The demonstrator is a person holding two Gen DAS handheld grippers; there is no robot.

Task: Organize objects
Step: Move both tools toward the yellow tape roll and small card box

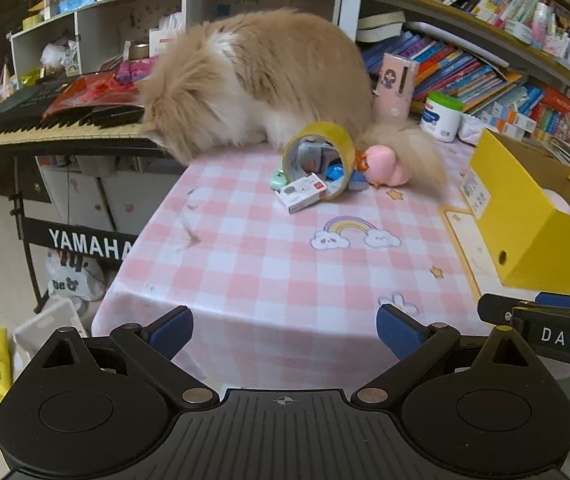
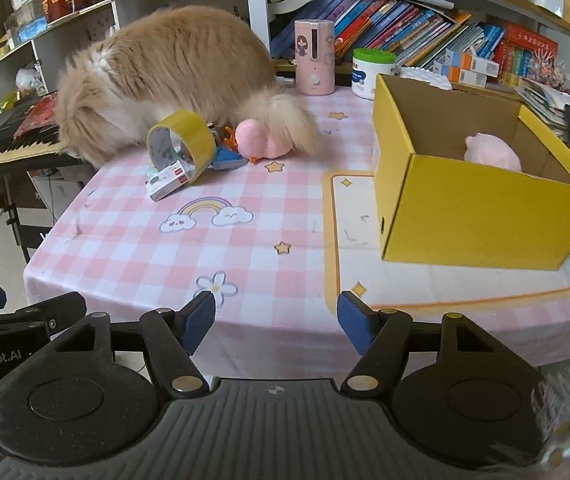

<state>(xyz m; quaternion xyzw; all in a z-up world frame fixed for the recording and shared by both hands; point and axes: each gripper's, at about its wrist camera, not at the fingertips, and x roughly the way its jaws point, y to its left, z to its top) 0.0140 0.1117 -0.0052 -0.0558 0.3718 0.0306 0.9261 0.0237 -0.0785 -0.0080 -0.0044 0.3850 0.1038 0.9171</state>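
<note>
Both grippers (image 1: 285, 334) (image 2: 276, 322) gape toward yellow tape roll (image 2: 181, 140), tilted.

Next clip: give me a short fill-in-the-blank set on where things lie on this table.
1. The fluffy ginger-and-white cat crouches on the pink checked ____.
2. A pink plush toy lies inside the open ____ cardboard box.
3. The yellow tape roll stands on its ____, leaning over the small white box.
4. Both tools, left tool and right tool, hold ____.

Missing words: tablecloth; yellow; edge; nothing
</note>
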